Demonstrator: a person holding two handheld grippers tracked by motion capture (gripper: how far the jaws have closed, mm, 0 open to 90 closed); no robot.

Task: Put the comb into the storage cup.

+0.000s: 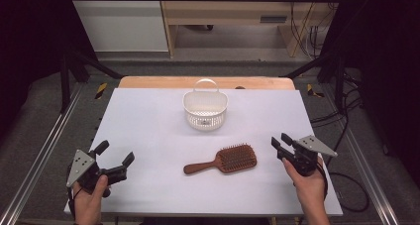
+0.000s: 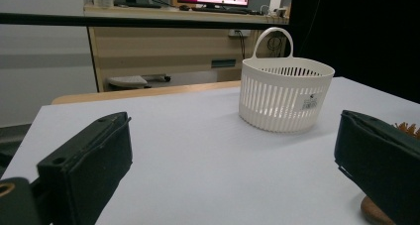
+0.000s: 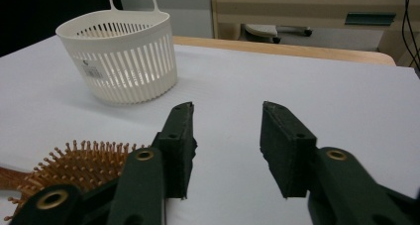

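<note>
1. nearest the person, the left gripper (image 1: 115, 158) stands wide with nothing between its jaws; the right gripper (image 1: 280, 144) is narrower, also bare.
2. between them lies the wooden hairbrush (image 1: 223, 160), bristles up, long axis across the table (image 1: 148, 116), handle toward the left gripper.
3. it looks light and stiff; the slim handle seems the surest hold.
4. beyond stands the white basket (image 1: 205, 108).

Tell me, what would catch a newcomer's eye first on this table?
Probably the wooden hairbrush lying bristles up near the middle of the white table, with the white slotted basket standing behind it. On either side a person's hand holds a black tool: the left tool spread wide, the right tool narrower, both holding nothing.
</note>
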